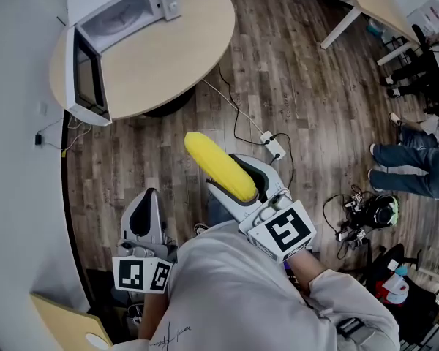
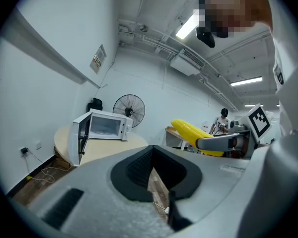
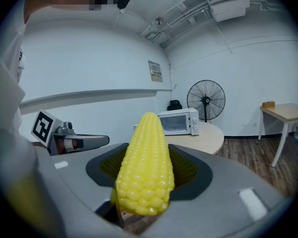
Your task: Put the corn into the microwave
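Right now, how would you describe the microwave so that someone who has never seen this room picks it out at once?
Find the round, light wooden table standing against the white wall. The microwave sits at its wall-side edge, a white box with its door swung wide open. It is the only thing on the tabletop, unlike the black fan standing behind.

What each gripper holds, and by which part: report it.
Right gripper clamps the corn by its thick base end; left gripper holds nothing.

Bright ceiling strips (image 2: pixel 187 28) — even light, fisheye-bent dark corners; near edges perhaps soft.
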Demonstrator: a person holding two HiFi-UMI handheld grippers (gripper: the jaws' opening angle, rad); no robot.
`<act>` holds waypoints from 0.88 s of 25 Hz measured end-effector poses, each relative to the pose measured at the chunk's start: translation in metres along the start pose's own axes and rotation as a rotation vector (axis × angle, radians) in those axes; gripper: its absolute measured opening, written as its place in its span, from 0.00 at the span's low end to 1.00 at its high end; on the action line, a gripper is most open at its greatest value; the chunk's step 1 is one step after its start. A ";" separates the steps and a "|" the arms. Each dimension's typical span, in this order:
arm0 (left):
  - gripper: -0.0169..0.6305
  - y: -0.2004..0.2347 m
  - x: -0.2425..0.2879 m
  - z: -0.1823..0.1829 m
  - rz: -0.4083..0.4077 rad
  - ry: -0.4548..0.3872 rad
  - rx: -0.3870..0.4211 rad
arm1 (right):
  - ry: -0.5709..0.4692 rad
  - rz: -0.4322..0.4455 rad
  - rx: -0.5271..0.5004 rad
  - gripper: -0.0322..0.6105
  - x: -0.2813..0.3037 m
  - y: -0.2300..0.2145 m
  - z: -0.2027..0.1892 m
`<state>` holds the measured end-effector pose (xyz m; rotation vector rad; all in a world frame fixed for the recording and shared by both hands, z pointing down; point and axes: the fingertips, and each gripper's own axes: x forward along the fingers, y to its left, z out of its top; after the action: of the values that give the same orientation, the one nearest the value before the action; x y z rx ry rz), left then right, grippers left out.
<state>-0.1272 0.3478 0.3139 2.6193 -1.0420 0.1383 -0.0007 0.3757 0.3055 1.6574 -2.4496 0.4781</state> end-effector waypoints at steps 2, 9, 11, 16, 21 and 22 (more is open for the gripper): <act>0.03 0.005 0.009 0.006 0.017 -0.012 0.006 | -0.007 0.007 0.002 0.46 0.008 -0.010 0.005; 0.03 0.018 0.041 0.023 0.058 -0.044 0.014 | -0.025 0.035 0.003 0.46 0.032 -0.041 0.022; 0.03 0.020 0.048 0.029 0.072 -0.064 0.023 | -0.032 0.039 -0.006 0.46 0.037 -0.051 0.028; 0.03 0.034 0.059 0.038 0.135 -0.102 0.017 | -0.046 0.050 -0.010 0.46 0.052 -0.071 0.039; 0.03 0.037 0.065 0.033 0.151 -0.099 -0.006 | -0.032 0.049 -0.040 0.46 0.056 -0.085 0.041; 0.03 0.037 0.067 0.031 0.152 -0.095 -0.012 | -0.028 0.048 -0.040 0.46 0.057 -0.087 0.041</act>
<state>-0.1043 0.2686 0.3080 2.5566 -1.2706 0.0426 0.0603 0.2820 0.2990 1.6041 -2.5068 0.4115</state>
